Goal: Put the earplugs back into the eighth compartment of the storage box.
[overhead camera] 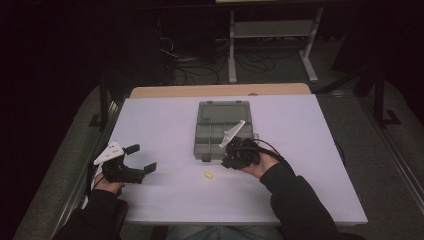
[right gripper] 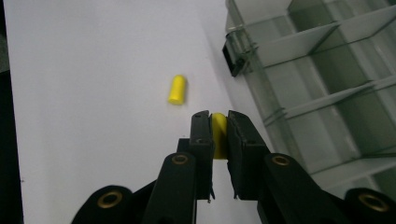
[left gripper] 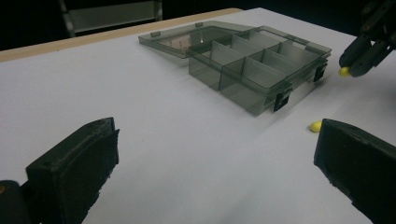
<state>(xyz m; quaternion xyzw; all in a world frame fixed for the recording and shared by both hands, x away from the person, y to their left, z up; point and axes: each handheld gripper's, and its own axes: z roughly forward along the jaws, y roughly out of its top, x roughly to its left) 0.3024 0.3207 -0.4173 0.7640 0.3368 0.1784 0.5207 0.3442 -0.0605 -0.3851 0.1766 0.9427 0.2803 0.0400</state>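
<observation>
A small yellow plug (right gripper: 219, 133) is pinched between the black jaws of my right gripper (right gripper: 218, 119), which is shut on it and held just above the white table by the front edge of a clear grey compartment box (overhead camera: 215, 137). The left gripper view shows that same held plug (left gripper: 344, 71) at the tip of the right gripper (left gripper: 358, 59). A second yellow plug (overhead camera: 208, 175) (right gripper: 177, 89) (left gripper: 316, 126) lies loose on the table in front of the box. My left gripper (overhead camera: 142, 157) (left gripper: 215, 163) rests at the table's left, open, with nothing between its jaws.
The box (left gripper: 261, 70) has several open compartments, and its lid (overhead camera: 223, 112) lies folded back flat on the far side. The white table (overhead camera: 300, 165) ends in a wooden strip (overhead camera: 220, 90) at the back. A metal stand (overhead camera: 272, 30) and cables sit on the floor beyond.
</observation>
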